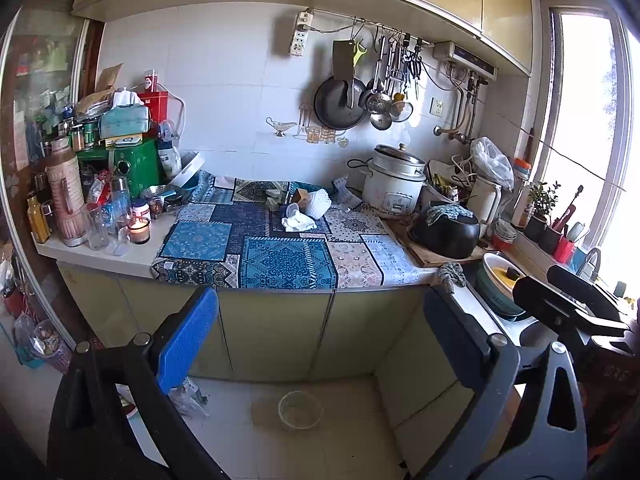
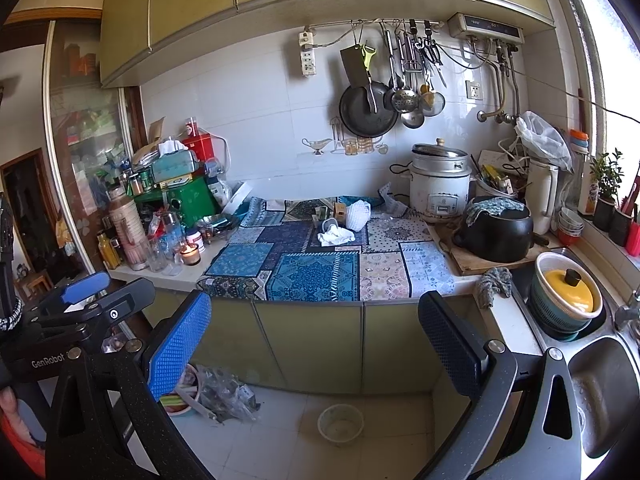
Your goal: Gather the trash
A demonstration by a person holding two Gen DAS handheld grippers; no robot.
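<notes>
I hold both grippers low in front of the counter, and both are spread wide with nothing between their pads. My left gripper (image 1: 320,344) points at the cabinet doors under the patterned cloth (image 1: 280,248); my right gripper (image 2: 316,344) sits just beside it, aimed the same way. The trash lies well ahead of and above both, on the cloth in the middle of the counter: a crumpled white tissue (image 1: 299,223), a small tipped-over white cup (image 1: 293,210) touching it, and a white foam net (image 1: 318,203) just behind. A rice cooker (image 1: 394,186) stands to their right, and a lit candle (image 1: 139,229) sits near the counter's left end. On the floor below, near my left pads, lie crumpled plastic wrappers (image 2: 224,394) and a small bowl (image 2: 340,424).
</notes>
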